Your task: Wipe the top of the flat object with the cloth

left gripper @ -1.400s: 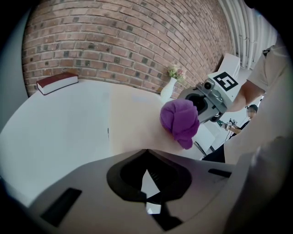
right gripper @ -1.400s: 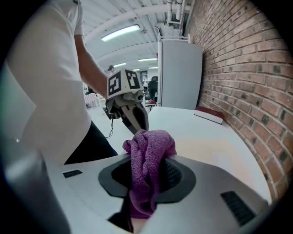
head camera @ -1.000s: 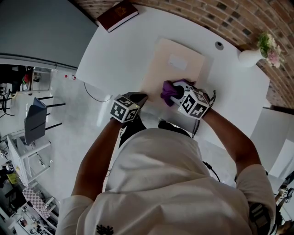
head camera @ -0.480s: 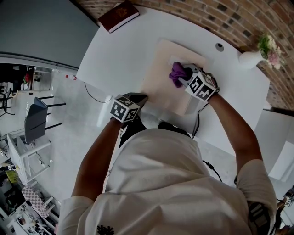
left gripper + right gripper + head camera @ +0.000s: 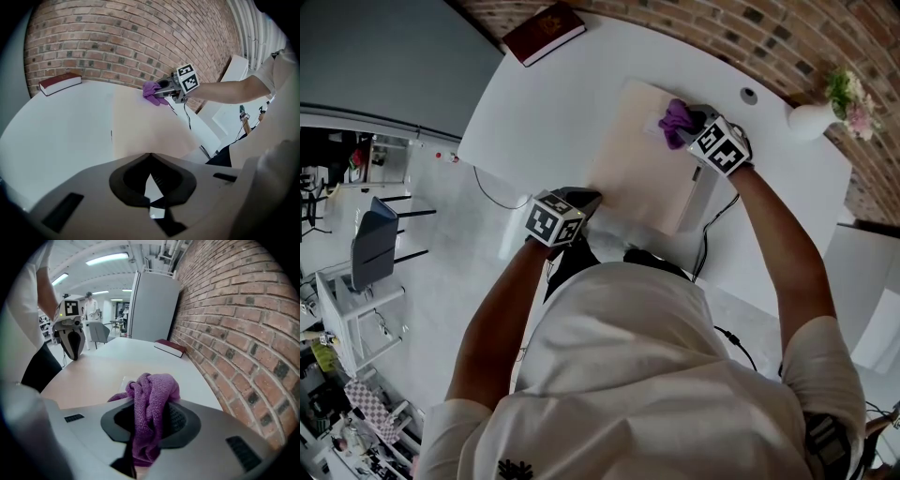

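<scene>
- Gripping the purple cloth (image 5: 150, 404) bunched tight between its jaws, the right gripper (image 5: 692, 124) presses it onto the far end of the flat board (image 5: 637, 173), close to the far right corner. The arm is stretched well out, which suits a stroke carried to the board's far edge.
- The cloth is wadded rather than spread, so probably only a small patch meets the surface and each pass cleans a narrow band.
- The left gripper (image 5: 586, 199) sits at the board's near left corner, its jaws closed together with nothing between them. Whether its tip bears on the board or only lies beside it I cannot tell, but the spot suggests steadying the board against sliding.
- The board lies flat on the white table (image 5: 534, 112), its top bare between the two grippers.
- A dark red book (image 5: 539, 31) lies at the table's far left, well apart from the board. A white vase of flowers (image 5: 814, 116) stands at the far right by the brick wall (image 5: 750, 28).
- A small round fitting (image 5: 747, 93) is set in the table just beyond the right gripper, and a cable (image 5: 708, 234) trails off the near edge.
- Nothing on the board blocks the wiping. The vase is the thing most at risk from an overshooting stroke.
</scene>
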The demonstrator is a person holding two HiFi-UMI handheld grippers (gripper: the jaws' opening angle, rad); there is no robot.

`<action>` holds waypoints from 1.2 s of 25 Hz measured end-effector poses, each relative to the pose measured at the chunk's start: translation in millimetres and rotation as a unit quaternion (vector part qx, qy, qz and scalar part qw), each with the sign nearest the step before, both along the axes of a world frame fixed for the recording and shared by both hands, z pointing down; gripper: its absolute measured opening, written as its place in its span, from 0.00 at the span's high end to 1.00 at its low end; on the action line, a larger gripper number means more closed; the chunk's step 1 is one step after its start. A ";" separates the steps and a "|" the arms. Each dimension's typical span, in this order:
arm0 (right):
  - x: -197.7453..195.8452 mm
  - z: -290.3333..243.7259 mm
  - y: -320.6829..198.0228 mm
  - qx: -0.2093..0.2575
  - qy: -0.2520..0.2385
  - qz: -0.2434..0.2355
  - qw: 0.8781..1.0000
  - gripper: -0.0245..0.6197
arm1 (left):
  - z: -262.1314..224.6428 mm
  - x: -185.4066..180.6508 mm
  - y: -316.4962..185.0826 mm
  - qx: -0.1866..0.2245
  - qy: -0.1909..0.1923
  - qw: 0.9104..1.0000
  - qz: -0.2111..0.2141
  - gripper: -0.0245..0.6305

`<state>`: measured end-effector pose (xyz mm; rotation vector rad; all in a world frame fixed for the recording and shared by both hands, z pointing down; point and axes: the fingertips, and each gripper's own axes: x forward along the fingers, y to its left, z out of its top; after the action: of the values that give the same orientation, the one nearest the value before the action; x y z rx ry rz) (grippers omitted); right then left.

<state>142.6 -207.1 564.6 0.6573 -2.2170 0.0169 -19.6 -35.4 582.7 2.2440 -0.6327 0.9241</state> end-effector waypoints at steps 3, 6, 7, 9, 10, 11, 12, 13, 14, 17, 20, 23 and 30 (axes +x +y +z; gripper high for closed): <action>4.5 0.0 -10.4 -0.005 0.000 0.013 1.000 0.77 | -1.4 -0.8 0.8 0.001 -0.001 1.000 -0.002 0.93; 15.5 1.3 -24.4 -0.004 -0.002 0.036 0.999 0.78 | 1.7 -0.1 1.7 0.000 -0.001 1.000 -0.002 0.93; 19.8 2.1 -29.5 -0.003 -0.001 0.043 0.999 0.78 | 2.1 0.3 1.3 0.000 -0.001 1.000 -0.002 0.93; 25.9 2.3 -37.1 -0.003 0.004 0.053 0.999 0.78 | 1.5 0.2 0.8 0.001 -0.003 1.000 -0.002 0.93; 28.5 2.0 -40.2 -0.004 0.007 0.058 0.998 0.78 | 0.5 -0.1 0.7 0.001 -0.004 1.000 -0.001 0.93; 31.8 2.4 -43.7 -0.004 0.011 0.065 0.998 0.78 | -0.7 -0.3 0.5 0.001 -0.004 1.000 -0.001 0.93; 35.5 3.2 -47.5 -0.004 0.015 0.072 0.997 0.78 | -1.1 -0.4 0.5 0.001 -0.005 1.000 0.000 0.93; 38.8 3.6 -50.8 -0.005 0.018 0.079 0.997 0.78 | -0.9 -0.2 0.7 0.001 -0.005 1.000 0.000 0.93; 41.1 3.5 -53.1 -0.005 0.018 0.085 0.996 0.78 | -0.8 0.2 0.9 0.001 -0.006 1.000 0.001 0.93; 42.7 -1.0 -53.7 -0.002 0.013 0.091 0.996 0.78 | -1.7 0.8 1.1 0.004 -0.009 1.000 0.000 0.93; 36.8 -14.4 -41.8 0.006 -0.002 0.082 0.997 0.78 | 0.3 0.1 1.9 0.006 -0.010 1.000 -0.002 0.93; 25.8 -30.0 -14.2 0.010 -0.016 0.053 0.998 0.78 | -0.4 -0.1 2.7 0.007 -0.013 1.000 -0.001 0.93; -12.8 -51.4 75.8 -0.011 -0.041 -0.023 0.999 0.78 | -0.5 -2.6 2.2 0.005 -0.008 1.000 0.002 0.93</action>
<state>129.8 -131.4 513.2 0.6036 -2.3074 0.0471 -22.3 -33.3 582.1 2.2487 -0.6416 0.9446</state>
